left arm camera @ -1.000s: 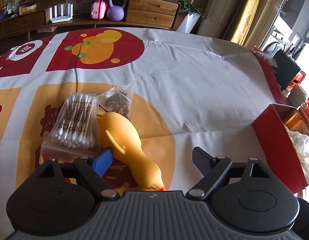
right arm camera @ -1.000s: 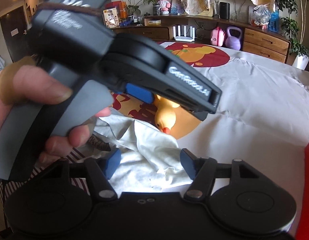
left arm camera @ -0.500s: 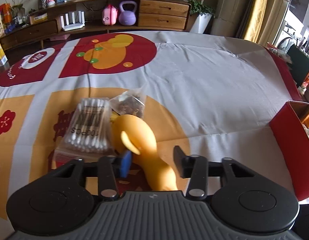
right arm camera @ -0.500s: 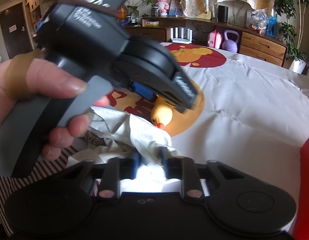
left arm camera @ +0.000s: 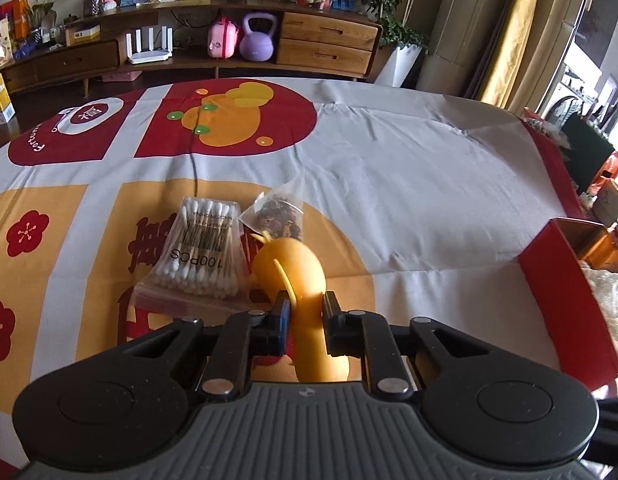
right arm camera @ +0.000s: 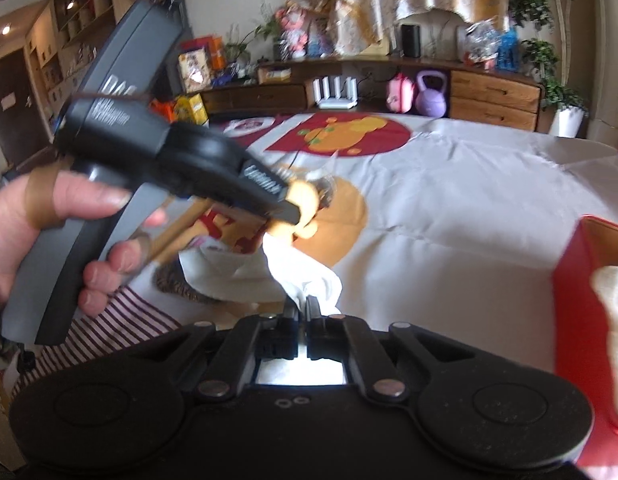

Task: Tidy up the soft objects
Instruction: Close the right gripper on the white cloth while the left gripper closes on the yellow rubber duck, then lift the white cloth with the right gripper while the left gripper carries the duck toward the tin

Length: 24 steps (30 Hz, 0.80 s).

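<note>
We've got both grips on at once here. Our left gripper (left arm camera: 305, 312) has its jaws closing narrow around the neck of the yellow rubber chicken (left arm camera: 293, 276), pads pressing in on either side, and its body sticks out over the tablecloth (left arm camera: 409, 184). Our right gripper (right arm camera: 302, 312) is pinched right down on a fold of the white cloth (right arm camera: 269, 276), which is bunched up from the table near the front edge.

How far along are we? Early to middle, we'd judge. The red box (left arm camera: 549, 280) at the right already holds one pale, lacy soft thing (right arm camera: 613, 320), so something has gone in. Neither the chicken nor the cloth has reached it yet.

Left on the table: the bag of cotton swabs (left arm camera: 201, 252) just beside the chicken, and the small clear packet of dried bits (left arm camera: 279, 216) behind it. Whether those count as soft, we can't say. How much more the box holds is hidden from us.
</note>
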Available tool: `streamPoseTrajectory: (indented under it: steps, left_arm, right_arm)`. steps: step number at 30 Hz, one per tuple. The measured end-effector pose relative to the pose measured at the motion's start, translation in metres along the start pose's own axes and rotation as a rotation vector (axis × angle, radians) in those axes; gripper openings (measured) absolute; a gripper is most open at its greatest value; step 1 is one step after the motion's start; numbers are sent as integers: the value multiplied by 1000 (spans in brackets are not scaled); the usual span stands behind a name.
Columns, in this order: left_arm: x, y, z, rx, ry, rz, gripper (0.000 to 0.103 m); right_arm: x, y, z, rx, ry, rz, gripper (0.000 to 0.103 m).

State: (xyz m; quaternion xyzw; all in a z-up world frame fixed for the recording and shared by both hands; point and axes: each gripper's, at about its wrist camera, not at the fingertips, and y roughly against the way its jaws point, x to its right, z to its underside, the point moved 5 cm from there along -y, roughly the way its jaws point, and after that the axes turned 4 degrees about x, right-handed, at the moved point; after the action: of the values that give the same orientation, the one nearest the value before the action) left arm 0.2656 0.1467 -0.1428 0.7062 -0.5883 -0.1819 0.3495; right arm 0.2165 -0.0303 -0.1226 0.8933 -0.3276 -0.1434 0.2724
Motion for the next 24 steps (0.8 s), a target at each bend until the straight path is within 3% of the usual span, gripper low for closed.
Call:
streamPoseTrajectory:
  steps: [20, 24]
  left_arm:
    - [30, 106, -2, 72, -49, 171, 14]
    - [37, 121, -3, 91, -101, 162, 14]
  right_arm:
    - [52, 102, -28, 156, -113, 90, 3]
    - [57, 108, -27, 163, -118, 99, 3]
